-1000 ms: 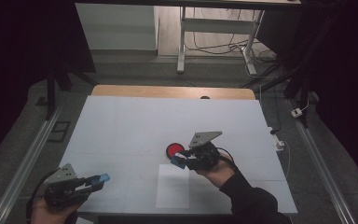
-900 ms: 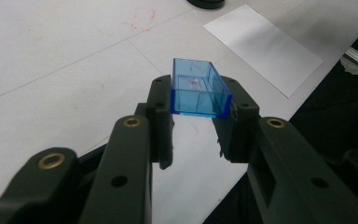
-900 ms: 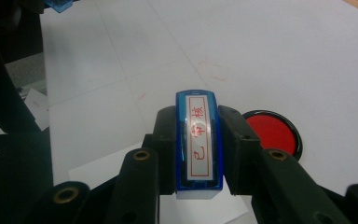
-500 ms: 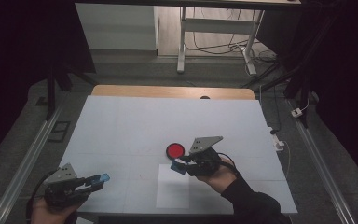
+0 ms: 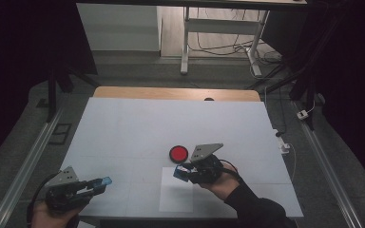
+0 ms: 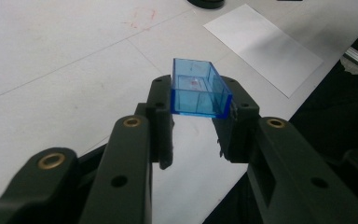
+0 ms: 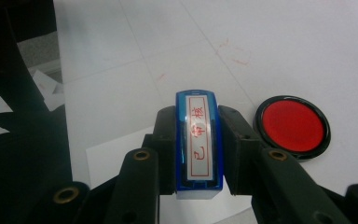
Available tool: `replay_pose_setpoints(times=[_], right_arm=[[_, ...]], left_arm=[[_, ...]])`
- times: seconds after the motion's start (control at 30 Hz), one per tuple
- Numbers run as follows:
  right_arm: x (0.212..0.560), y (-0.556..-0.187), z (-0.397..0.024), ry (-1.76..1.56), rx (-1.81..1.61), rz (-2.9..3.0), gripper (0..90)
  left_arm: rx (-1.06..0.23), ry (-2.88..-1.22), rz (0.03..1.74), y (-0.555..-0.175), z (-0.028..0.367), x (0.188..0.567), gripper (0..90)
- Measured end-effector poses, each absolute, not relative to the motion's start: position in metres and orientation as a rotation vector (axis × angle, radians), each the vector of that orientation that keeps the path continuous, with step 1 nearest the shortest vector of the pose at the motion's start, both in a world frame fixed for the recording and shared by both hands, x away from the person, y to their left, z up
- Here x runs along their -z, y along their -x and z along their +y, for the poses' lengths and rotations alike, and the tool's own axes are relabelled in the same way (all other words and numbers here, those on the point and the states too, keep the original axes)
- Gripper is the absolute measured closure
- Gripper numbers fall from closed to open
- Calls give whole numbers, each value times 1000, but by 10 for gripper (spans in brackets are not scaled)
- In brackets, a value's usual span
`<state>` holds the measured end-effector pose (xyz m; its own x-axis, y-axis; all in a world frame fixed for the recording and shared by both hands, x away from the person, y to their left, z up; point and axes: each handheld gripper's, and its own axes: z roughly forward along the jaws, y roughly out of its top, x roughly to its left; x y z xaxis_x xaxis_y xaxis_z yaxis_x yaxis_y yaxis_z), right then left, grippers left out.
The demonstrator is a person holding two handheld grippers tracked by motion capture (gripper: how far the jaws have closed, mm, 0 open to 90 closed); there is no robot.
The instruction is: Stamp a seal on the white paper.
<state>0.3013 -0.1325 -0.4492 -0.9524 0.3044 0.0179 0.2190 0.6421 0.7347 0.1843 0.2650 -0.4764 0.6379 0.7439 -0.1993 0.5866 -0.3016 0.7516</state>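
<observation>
Right gripper (image 5: 183,172) carried the stamp (image 7: 199,140) back from the ink pad (image 5: 178,153).

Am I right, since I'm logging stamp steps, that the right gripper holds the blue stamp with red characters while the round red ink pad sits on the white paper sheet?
Not quite. The right gripper does hold the blue stamp with red characters, but the round red ink pad sits on the bare white table, beyond the white paper sheet. The high view shows this.

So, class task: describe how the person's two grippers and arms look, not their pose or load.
Both the left gripper and the right gripper are black, with two jointed jaws set with brass-coloured rivets and a grey three-cornered plate on top. A dark cable trails from each. The right arm wears a dark sleeve.
</observation>
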Motion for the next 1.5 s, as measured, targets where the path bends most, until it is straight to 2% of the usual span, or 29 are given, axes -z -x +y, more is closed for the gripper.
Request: replay_pose_setpoints(times=[0.83,1.5], right_arm=[[483,-302,-114,-400,-1103,2821,698],[496,-306,-111,-398,-1054,2839,699]], left_arm=[[-231,-2007,1041,-184,265,476,684],[-230,-2008,1041,-185,265,477,684]])
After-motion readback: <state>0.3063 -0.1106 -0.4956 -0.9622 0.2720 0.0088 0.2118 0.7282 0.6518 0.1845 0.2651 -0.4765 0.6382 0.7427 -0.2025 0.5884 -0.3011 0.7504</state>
